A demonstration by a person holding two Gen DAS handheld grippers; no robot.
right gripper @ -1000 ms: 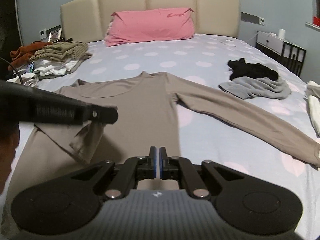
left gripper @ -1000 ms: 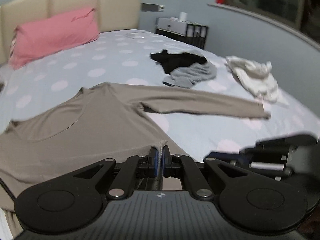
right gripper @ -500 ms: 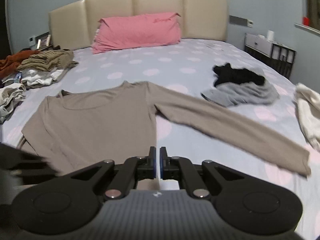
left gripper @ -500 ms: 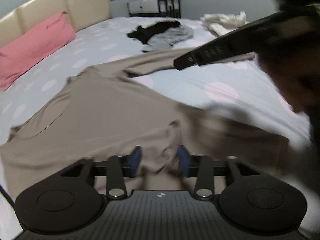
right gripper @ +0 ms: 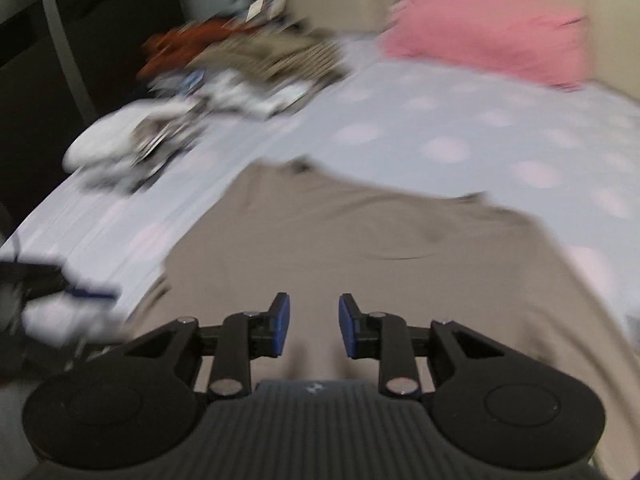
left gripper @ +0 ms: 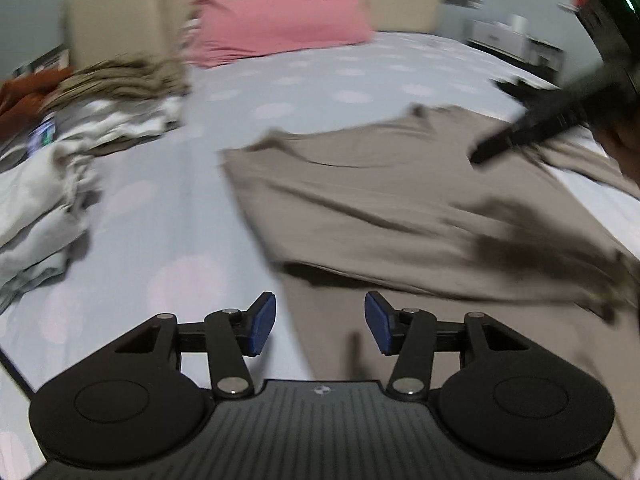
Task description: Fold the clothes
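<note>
A taupe long-sleeved top (left gripper: 384,200) lies flat on the polka-dot bed (left gripper: 168,216), neckline toward the pink pillow (left gripper: 280,24) and headboard, hem toward the cameras, its long axis running up the bed. The left gripper (left gripper: 319,325) hovers at the top's left edge, fingers spread and empty. The right gripper (right gripper: 313,327) hangs over the body of the top, its fingers opening with nothing between them. Only the left wrist view shows the folded-over sleeve crossing the top; only the right wrist view shows the dark wall beyond the heap of clothes (right gripper: 240,68).
</note>
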